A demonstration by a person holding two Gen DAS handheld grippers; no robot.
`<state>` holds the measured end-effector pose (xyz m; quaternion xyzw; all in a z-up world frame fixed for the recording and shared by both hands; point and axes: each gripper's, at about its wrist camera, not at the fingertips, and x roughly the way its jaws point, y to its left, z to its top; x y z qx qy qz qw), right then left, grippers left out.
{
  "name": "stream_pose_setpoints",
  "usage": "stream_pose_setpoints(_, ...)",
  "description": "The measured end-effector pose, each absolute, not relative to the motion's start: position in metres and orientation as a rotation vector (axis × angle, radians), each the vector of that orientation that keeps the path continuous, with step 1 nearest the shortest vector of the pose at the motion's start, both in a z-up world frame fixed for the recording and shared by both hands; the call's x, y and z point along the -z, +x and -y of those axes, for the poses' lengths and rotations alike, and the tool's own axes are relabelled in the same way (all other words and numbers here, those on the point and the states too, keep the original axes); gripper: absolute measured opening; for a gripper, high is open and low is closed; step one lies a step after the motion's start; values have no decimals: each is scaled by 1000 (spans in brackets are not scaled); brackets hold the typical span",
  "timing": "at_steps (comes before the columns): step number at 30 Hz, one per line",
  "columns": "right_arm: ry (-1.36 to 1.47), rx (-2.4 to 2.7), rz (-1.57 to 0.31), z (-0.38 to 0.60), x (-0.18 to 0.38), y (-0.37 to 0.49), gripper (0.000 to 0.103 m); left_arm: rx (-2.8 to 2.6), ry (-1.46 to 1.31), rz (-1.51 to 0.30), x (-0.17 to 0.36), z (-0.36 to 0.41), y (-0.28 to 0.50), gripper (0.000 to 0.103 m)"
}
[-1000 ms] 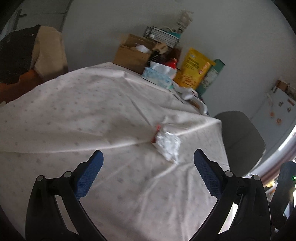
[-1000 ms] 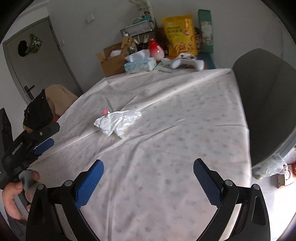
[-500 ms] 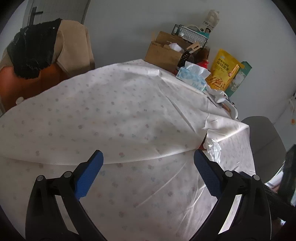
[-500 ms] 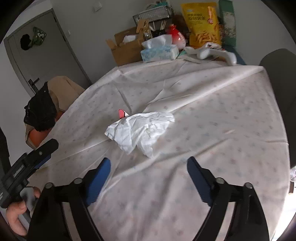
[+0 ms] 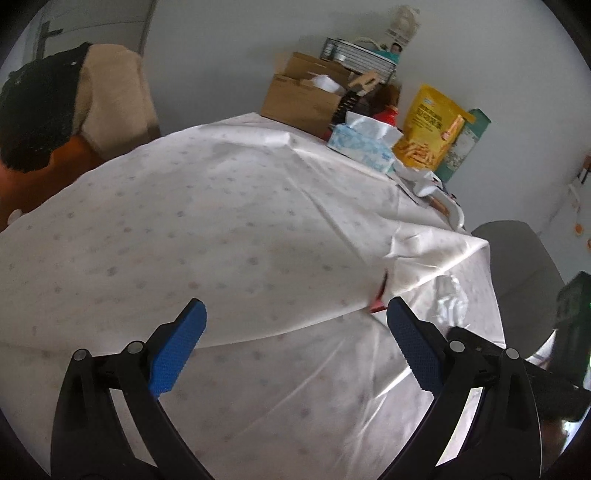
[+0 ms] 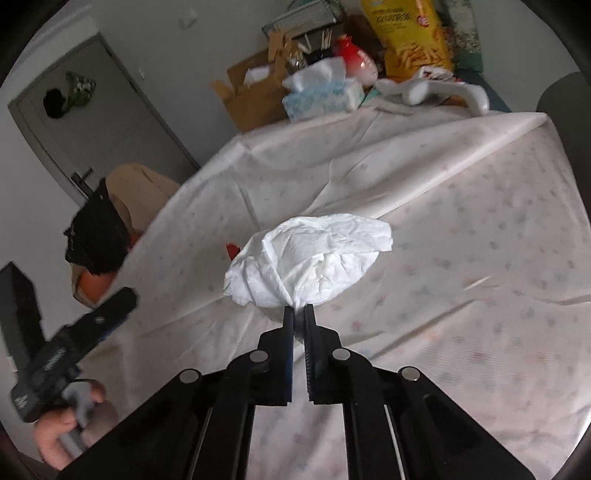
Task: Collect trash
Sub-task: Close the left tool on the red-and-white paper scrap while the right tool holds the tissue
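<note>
White crumpled tissue [image 6: 314, 258] is pinched at its near edge by the right gripper [image 6: 299, 314], jaws nearly closed, so it can be lifted off the tablecloth [image 6: 480, 221]. Left gripper [image 5: 295, 325] hovers wide open, holding nothing. Red scrap [image 6: 232, 251] lies just behind the tissue; tissue box [image 6: 321, 96] and snack bag [image 6: 410, 33] stand well apart.

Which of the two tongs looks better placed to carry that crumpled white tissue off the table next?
The right tongs: they are shut on the crumpled tissue, pinching its near edge. The left tongs are open and hold nothing, aimed at bare tablecloth, so they would first have to reach over.
</note>
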<state>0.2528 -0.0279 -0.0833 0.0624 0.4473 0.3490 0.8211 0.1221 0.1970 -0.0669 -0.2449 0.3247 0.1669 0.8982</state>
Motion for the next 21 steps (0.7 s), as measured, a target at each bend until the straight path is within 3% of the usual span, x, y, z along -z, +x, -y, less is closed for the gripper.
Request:
stream_pose_setpoints(14, 164, -658, -928, 107, 78, 250, 6, -229, -387, -773, 72, -140, 213, 95)
stream_pose_setpoints(17, 180, -637, -937, 122, 81, 250, 6, -237, -366, -806, 76, -134, 227, 76)
stream_pose_setpoints(18, 187, -631, -937, 127, 82, 249, 6, -230, -382, -817, 78, -135, 228, 54)
stream_pose_setpoints(19, 193, -627, -937, 132, 82, 248, 6, -229, -398, -839, 81, -135, 229, 23)
stream_pose_setpoints(20, 196, -625, -936, 134, 82, 246, 6, -239, -394, -858, 82, -134, 228, 10)
stream_pose_setpoints(21, 198, -623, -935, 138, 83, 245, 6, -242, -382, -854, 82, -131, 225, 5)
